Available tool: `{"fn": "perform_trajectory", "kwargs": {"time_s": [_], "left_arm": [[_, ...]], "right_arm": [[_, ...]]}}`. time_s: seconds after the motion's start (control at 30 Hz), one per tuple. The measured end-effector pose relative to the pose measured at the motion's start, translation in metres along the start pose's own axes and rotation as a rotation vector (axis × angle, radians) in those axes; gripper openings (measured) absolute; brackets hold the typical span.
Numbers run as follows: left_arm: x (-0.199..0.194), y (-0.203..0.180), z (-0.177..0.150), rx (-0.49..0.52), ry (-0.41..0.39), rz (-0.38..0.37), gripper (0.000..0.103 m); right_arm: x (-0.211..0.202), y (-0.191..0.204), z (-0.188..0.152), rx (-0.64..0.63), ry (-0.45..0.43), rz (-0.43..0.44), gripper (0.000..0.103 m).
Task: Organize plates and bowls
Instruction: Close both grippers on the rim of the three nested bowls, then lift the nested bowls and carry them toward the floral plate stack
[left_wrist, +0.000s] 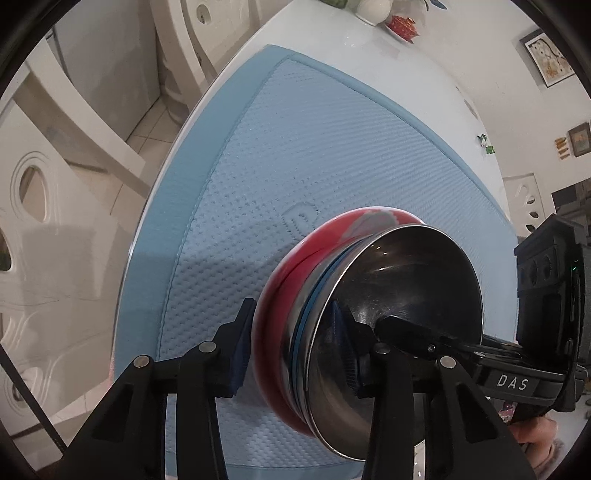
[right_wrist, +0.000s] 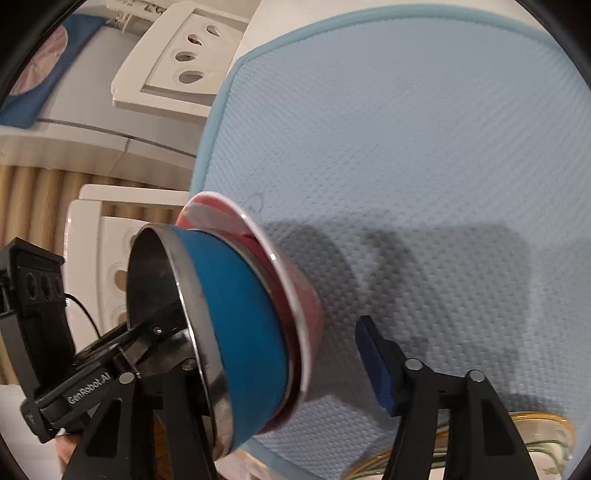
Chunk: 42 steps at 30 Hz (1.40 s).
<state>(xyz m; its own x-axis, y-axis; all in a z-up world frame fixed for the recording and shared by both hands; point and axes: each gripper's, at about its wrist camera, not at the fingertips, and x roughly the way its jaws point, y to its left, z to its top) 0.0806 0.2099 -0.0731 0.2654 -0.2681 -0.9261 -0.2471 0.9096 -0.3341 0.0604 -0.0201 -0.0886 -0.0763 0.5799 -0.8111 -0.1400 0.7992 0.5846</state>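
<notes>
A steel bowl with a blue outer wall is nested in a red bowl, and the stack sits on a light blue mat. My left gripper straddles the stack's near wall. Its outer pad lies against the red bowl and its inner pad is inside the steel bowl. My right gripper straddles the opposite wall. One finger reaches inside the steel bowl, while the outer pad stands apart from the red rim.
The mat lies on a white table. A white vase and a small red item stand at its far end. A glass dish with an amber rim sits by the mat's near edge. White chairs ring the table.
</notes>
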Motion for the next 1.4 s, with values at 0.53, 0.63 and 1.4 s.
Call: {"fn": "perform_trajectory", "kwargs": {"time_s": [0.53,0.63,1.4], "left_arm": [[0.002,0.005,-0.001,-0.009,-0.026,-0.023,0.039],[0.002,0.006,-0.001,-0.01,-0.027,-0.025,0.039],[-0.015,-0.013,-0.015,0.041,-0.042,-0.012,0.037]], "right_arm": [[-0.001,0.012,-0.002,0.019,-0.054,-0.006,0.04],[-0.004,0.01,-0.005,0.019,-0.062,-0.008,0.04],[-0.028,0.021,-0.025,-0.046,-0.1,-0.048,0.035]]}}
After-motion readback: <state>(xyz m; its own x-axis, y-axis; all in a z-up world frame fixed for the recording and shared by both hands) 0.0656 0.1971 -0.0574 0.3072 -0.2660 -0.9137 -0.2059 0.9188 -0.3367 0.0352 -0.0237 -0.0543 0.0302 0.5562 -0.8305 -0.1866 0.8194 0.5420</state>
